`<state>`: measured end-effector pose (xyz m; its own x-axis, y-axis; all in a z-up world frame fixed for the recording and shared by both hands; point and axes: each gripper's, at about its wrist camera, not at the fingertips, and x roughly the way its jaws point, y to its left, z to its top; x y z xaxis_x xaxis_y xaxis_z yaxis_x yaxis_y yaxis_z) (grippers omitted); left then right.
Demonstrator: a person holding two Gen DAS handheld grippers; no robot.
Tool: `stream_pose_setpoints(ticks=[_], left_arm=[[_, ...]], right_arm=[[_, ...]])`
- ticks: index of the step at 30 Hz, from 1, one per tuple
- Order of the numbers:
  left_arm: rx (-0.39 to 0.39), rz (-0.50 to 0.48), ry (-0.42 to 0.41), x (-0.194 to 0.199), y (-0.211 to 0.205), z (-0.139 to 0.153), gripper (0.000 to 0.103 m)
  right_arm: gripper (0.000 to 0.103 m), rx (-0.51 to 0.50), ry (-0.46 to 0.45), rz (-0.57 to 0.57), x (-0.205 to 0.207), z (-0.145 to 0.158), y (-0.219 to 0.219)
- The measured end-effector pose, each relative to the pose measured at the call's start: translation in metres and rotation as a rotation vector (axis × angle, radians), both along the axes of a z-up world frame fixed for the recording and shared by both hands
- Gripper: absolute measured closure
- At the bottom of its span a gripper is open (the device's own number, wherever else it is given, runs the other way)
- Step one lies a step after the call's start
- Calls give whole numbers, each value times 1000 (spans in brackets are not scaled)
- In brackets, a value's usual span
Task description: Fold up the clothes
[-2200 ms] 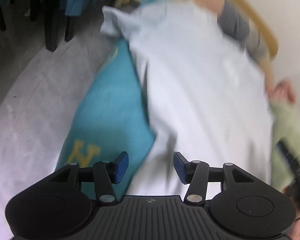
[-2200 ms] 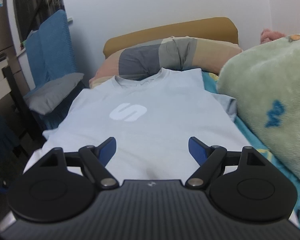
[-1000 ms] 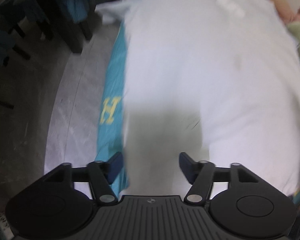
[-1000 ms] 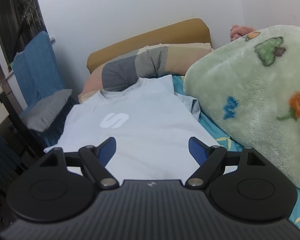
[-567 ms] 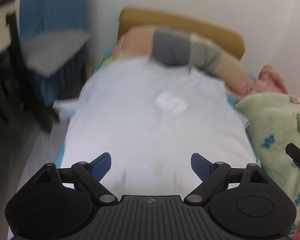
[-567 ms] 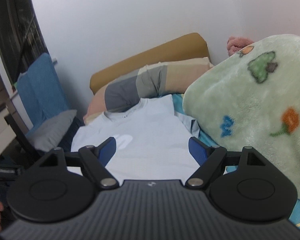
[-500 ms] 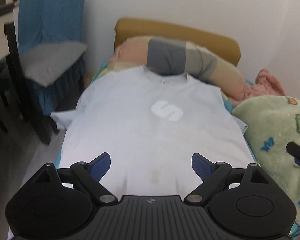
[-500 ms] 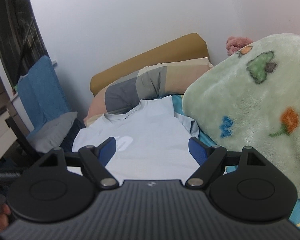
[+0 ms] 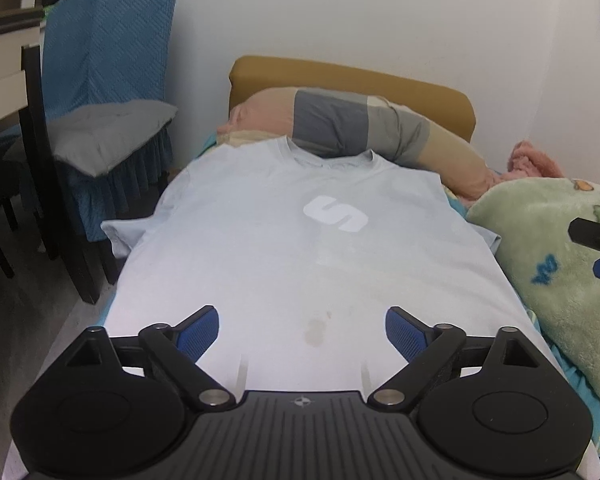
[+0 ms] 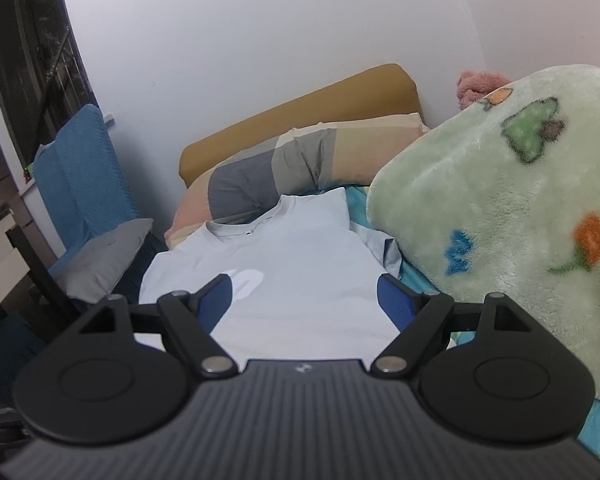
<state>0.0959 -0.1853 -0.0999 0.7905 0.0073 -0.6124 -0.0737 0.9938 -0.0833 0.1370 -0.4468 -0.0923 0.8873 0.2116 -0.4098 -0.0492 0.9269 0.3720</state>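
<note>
- Our left gripper [image 9: 302,330]: fingers have just been opening, now wide, nothing between them; right gripper [image 10: 304,296] wide too, empty.
- T-shirt [image 9: 300,248] flat on the bed [image 10: 414,276], ahead of both.
- Risk: left sleeve [image 9: 118,234] hangs off the edge, could drag the fold crooked; blanket [image 10: 500,208] crowds our right fingers.
- Pillow [image 9: 364,128], chair [image 9: 100,80] beyond.

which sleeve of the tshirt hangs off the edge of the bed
The sleeve on the chair side, at the left in the left wrist view; it sticks out past the mattress edge. The other sleeve lies on the bed against the green blanket.
</note>
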Motion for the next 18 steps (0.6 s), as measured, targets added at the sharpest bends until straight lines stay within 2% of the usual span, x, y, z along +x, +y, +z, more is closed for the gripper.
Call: stream_pose_setpoints(ticks=[8,11,15,18], left_arm=[[17,-9,0,-6,-3,-3,8],[18,5,-7,-7,-2,-3,8],[16,25,10,-5,0,-8,8],[20,43,26,-3,3,-12,8]], right_arm=[[22,144,38,-42,29,-27,-19],[22,229,43,-56,38,-36,-32],[32,357,43,-112,53,-51,-55],[32,442,36,-180,67,-62,-73]])
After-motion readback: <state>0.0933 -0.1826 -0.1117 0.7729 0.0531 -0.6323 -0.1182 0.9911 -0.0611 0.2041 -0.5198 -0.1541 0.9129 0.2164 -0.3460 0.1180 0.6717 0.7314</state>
